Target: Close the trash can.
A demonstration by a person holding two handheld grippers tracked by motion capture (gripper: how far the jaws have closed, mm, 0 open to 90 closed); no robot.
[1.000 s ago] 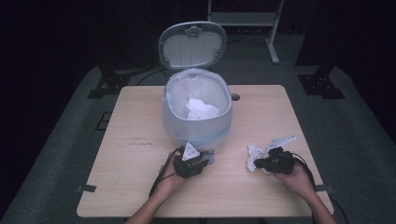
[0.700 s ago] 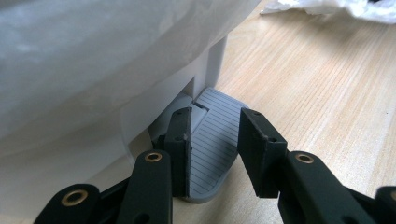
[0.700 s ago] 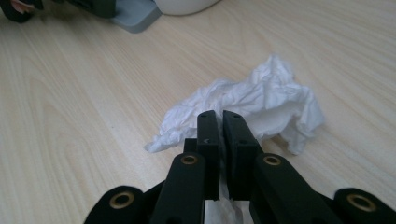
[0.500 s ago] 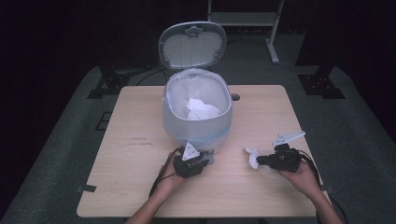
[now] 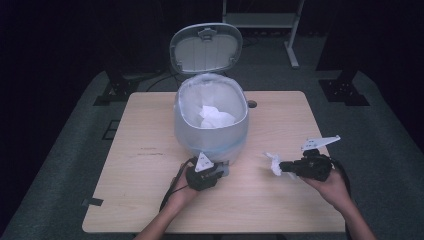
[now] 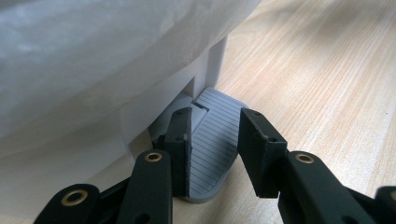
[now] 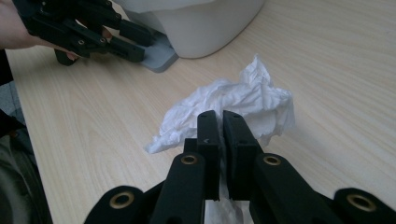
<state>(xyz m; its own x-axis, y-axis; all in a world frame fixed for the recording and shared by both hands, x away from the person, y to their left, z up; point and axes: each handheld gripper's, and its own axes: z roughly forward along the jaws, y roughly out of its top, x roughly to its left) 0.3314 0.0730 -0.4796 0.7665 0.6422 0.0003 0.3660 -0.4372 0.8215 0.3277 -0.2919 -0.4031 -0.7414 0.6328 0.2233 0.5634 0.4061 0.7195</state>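
Observation:
A pale pedal bin [image 5: 182, 117] with a white liner stands mid-table, its lid [image 5: 206, 47] raised. Crumpled white paper [image 5: 216, 116] lies inside it. My left gripper [image 5: 221, 169] is at the bin's base; in the left gripper view its jaws [image 6: 215, 116] are closed on the grey ribbed pedal [image 6: 212, 149], one at each side. To the right, my right gripper [image 5: 281, 166] is shut on a crumpled white tissue [image 5: 273, 162] and holds it a little above the table. In the right gripper view the tissue [image 7: 243, 100] bulges out past the pinched jaws [image 7: 220, 116].
The wooden table [image 5: 150, 200] has bare room to the left of the bin and along its front edge. A small dark round mark [image 5: 251, 104] sits behind the bin on the right. Dark floor and stand legs [image 5: 345, 90] surround the table.
My right gripper has risen off the table with the tissue in it and drifted slightly to the right. The left gripper has stayed on the pedal and the lid stays up.

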